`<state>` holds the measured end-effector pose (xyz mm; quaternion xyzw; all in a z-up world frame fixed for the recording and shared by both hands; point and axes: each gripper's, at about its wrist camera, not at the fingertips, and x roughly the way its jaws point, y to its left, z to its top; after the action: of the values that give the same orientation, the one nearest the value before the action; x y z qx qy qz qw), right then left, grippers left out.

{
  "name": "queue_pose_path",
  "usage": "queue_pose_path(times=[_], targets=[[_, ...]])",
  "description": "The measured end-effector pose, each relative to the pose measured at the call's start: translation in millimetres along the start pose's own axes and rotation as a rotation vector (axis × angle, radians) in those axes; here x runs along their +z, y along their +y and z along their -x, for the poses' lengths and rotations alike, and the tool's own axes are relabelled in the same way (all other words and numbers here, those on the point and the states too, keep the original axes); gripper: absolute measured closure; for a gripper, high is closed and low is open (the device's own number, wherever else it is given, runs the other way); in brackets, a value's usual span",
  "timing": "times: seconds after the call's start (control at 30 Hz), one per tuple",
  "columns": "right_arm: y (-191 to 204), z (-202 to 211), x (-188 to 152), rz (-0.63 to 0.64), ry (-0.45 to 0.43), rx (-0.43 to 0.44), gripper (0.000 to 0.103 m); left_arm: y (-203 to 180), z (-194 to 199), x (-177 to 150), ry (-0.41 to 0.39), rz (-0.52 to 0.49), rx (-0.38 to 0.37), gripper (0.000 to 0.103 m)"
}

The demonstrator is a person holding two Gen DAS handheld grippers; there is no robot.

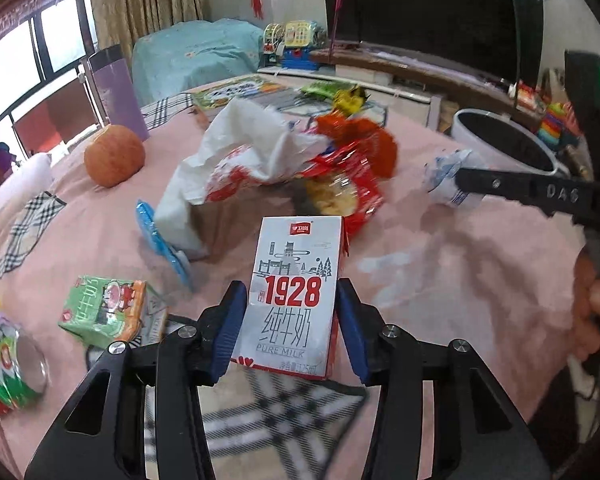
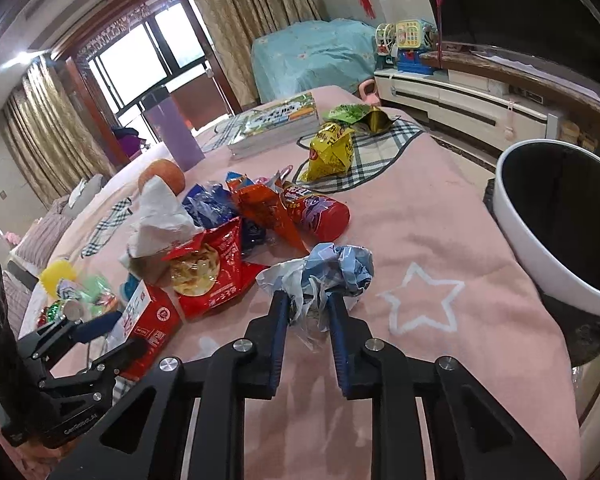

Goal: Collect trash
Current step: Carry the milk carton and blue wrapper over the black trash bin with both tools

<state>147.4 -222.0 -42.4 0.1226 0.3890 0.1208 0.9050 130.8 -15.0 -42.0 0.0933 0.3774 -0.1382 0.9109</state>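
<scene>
While both tongs squeeze their trash, the picking-up step is almost done. The left tongs (image 1: 290, 322) pinch the white and red milk carton (image 1: 294, 294), standing upright on the table with the pink cloth (image 2: 440, 240). The right tongs (image 2: 308, 312) pinch the crumpled blue and white plastic wrapper (image 2: 328, 268), which rests on the cloth. Both tools point slanting down. Next, I think, each piece must be lifted and carried to the round white bin with the dark inside (image 2: 540, 256), just beside the table on the right. Farther back, red snack bags (image 2: 216, 264) wait.
</scene>
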Motion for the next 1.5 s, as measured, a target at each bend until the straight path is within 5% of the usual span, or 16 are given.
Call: queue_pose_path(times=[0.27, 0.87, 1.5], targets=[[-12, 29, -6, -0.016, -0.040, -0.013, 0.083, -28, 9, 8, -0.024, 0.037, -0.088, 0.059], [-85, 92, -13, -0.126, -0.131, -0.107, 0.083, -123, -2, 48, -0.064, -0.064, -0.212, 0.059], [-150, 114, 2, -0.204, -0.182, -0.178, 0.083, -194, -27, 107, -0.086, -0.152, -0.242, 0.059]])
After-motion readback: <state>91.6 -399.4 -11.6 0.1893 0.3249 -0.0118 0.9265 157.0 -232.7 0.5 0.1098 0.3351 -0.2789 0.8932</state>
